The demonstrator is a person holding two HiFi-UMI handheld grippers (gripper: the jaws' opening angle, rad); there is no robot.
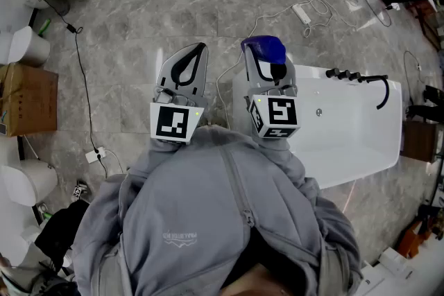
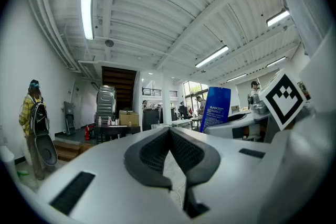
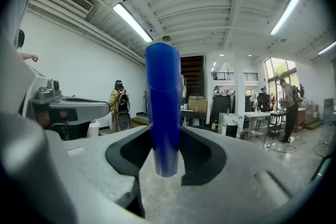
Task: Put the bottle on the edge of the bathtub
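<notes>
My right gripper (image 1: 269, 74) is shut on a blue bottle (image 1: 263, 50), held out over the left end of the white bathtub (image 1: 361, 142). In the right gripper view the blue bottle (image 3: 164, 107) stands upright between the dark pads (image 3: 202, 157), which press on its sides, and its lower end hangs free. My left gripper (image 1: 198, 49) is beside it to the left, over the grey stone floor, shut with nothing in it. In the left gripper view its fingertips (image 2: 169, 132) meet, and the bottle (image 2: 215, 107) shows off to the right.
A black faucet (image 1: 357, 77) is mounted on the tub's far rim. Cables and a power strip (image 1: 303, 12) lie on the floor beyond it. A cardboard box (image 1: 28, 99) and white ceramic pieces (image 1: 28, 45) stand at the left. A person in a yellow jacket (image 2: 32, 123) stands far off.
</notes>
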